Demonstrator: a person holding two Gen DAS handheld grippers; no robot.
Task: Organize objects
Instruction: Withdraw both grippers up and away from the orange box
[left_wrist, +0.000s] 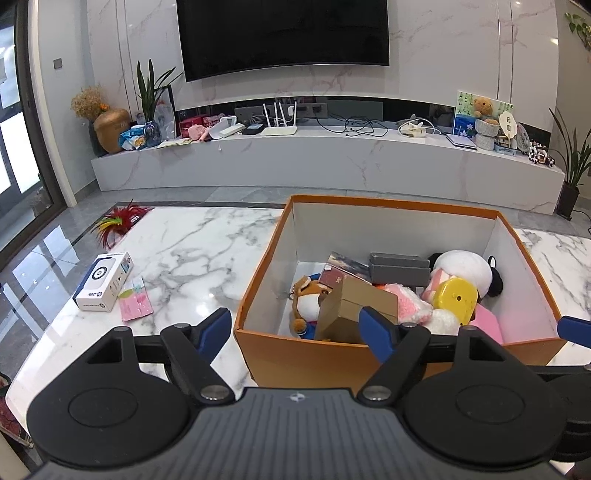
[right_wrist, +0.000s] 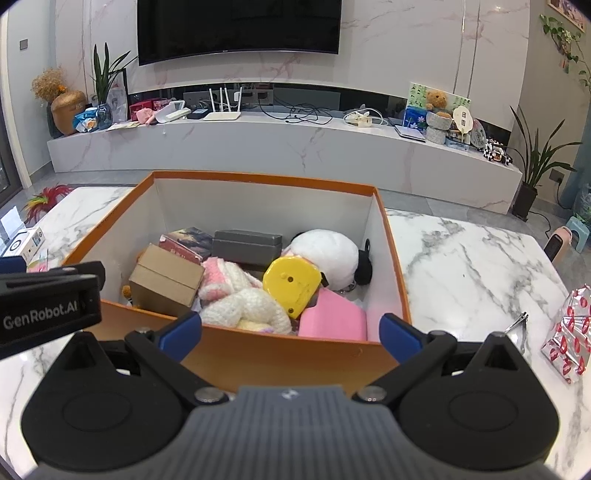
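An orange cardboard box (left_wrist: 391, 204) (right_wrist: 258, 178) stands open on the marble table (left_wrist: 184, 251). Inside lie a small brown carton (left_wrist: 354, 299) (right_wrist: 166, 277), a grey case (left_wrist: 399, 266) (right_wrist: 247, 242), a yellow plastic piece (left_wrist: 456, 297) (right_wrist: 291, 284), a white plush (left_wrist: 461, 264) (right_wrist: 328, 254), a pink-and-white knitted item (right_wrist: 236, 295), a pink block (right_wrist: 332, 321) and a fox plush (left_wrist: 308, 295). My left gripper (left_wrist: 295, 330) hovers open at the box's near left corner, holding nothing. My right gripper (right_wrist: 291, 336) stands open before the near wall, also holding nothing.
Left of the box lie a white product box (left_wrist: 103, 280), pink sticky notes (left_wrist: 135, 302) and a red feather ornament (left_wrist: 118, 221). To the right are nail clippers (right_wrist: 517, 321) and a silver-and-red wrapped packet (right_wrist: 569, 332). A TV bench runs along the far wall.
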